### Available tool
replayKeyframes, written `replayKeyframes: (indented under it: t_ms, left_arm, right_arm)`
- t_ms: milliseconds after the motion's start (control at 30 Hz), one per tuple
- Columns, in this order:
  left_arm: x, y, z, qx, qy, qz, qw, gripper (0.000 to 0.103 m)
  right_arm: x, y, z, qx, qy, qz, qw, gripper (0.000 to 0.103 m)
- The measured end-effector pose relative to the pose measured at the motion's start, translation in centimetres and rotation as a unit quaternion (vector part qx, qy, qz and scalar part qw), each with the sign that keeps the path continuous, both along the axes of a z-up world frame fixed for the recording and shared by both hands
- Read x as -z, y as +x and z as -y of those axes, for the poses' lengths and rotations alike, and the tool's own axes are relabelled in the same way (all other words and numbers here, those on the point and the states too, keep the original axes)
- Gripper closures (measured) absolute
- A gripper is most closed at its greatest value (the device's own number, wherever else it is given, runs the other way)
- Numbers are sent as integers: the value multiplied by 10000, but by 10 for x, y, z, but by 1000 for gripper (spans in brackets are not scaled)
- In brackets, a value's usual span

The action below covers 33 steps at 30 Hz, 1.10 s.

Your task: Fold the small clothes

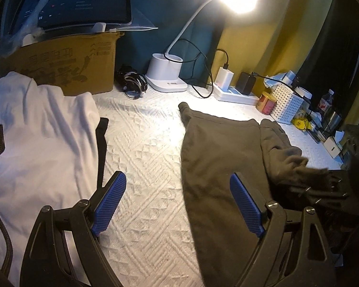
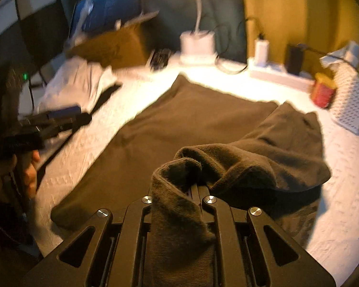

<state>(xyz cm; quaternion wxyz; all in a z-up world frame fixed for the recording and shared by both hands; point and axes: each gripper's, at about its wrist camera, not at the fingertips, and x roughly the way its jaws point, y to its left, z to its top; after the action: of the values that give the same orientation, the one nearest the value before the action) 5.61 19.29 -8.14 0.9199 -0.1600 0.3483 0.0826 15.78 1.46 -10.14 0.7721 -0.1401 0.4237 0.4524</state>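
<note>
- The dark grey garment point(image 1: 217, 157) lies spread on my white quilted cover point(image 1: 143, 157), right of the middle. Its long axis runs from near me away toward the lamp, and its narrow far tip points at the white lamp base point(image 1: 166, 71).
- Its right-hand part is lifted and doubled back over the flat body, so a thick rolled edge point(image 2: 227, 160) sits just ahead of my right tongs.
- My right gripper point(image 2: 196, 189) is pinched nearly shut on that folded edge; the cloth drapes down between the two arms toward the camera.
- My left gripper point(image 1: 177, 203) stands wide, its blue pads point(image 1: 110, 203) holding nothing. It hovers over the bare cover and the garment's left edge; whether the right pad touches the cloth I cannot tell.
- In the blurred right wrist view my hand point(image 2: 31, 167) holds the left tongs, left of the garment.
- A white garment point(image 1: 43, 138) lies apart on the left, before a cardboard box point(image 1: 67, 62).
- Beyond the lamp base, along the back, sit a power strip point(image 1: 234, 93), a red tin point(image 1: 266, 102) and a white perforated basket point(image 1: 287, 102).
</note>
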Motion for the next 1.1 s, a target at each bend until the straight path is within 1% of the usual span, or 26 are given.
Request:
replayKeyframes:
  t_ms: [33, 67, 100, 133, 167, 200, 333, 367, 467, 600, 700, 767, 900, 1000, 1100]
  left_arm:
    - [-1, -2, 0, 3, 1, 4, 10000, 15]
    - [-1, -3, 0, -3, 7, 5, 10000, 15]
    - [-2, -5, -1, -10, 17, 2, 10000, 15]
    - [-2, -6, -1, -13, 21, -3, 10000, 15]
    - [-3, -7, -1, -20, 31, -4, 10000, 15]
    - [-4, -9, -1, -25, 44, 0, 10000, 15]
    - [-10, -13, 0, -39, 132, 14, 9999, 15]
    - [-12, -14, 0, -41, 154, 13, 9999, 15]
    - [-18, -17, 4, -37, 224, 63, 9997, 15]
    - [-27, -18, 14, 60, 328, 136, 9994, 15]
    - [-32, -13, 24, 167, 398, 145, 9990, 15]
    - [-35, -9, 31, 256, 441, 138, 9986, 15]
    - [-39, 2, 50, 450, 533, 90, 9975, 15]
    - [-42, 14, 68, 641, 638, 26, 9959, 15]
    - [-44, 30, 88, 862, 751, -31, 9934, 15]
  right_arm:
    - [2, -4, -4, -98, -65, -21, 9999, 89]
    - [3, -8, -8, -183, -96, -39, 9998, 86]
    - [3, -11, -11, -278, -112, -100, 9995, 74]
    - [4, -14, -14, -349, -109, -161, 9992, 66]
    - [4, -19, -15, -415, -98, -209, 9989, 53]
    - [2, -25, -17, -454, -81, -185, 9988, 49]
    - [-6, -43, -17, -564, -112, -203, 9981, 48]
    - [-9, -47, -15, -573, -63, -194, 9981, 47]
    - [-20, -61, -12, -801, 184, -347, 9960, 47]
    - [-30, -80, -4, -947, 271, -262, 9948, 47]
    - [-40, -88, 10, -951, 410, -178, 9945, 47]
    - [-46, -89, 19, -899, 505, -126, 9946, 47]
    - [-57, -77, 47, -559, 704, 17, 9959, 47]
    - [-57, -61, 69, -246, 783, 72, 9966, 48]
    - [-50, -42, 90, 47, 759, 126, 9970, 47]
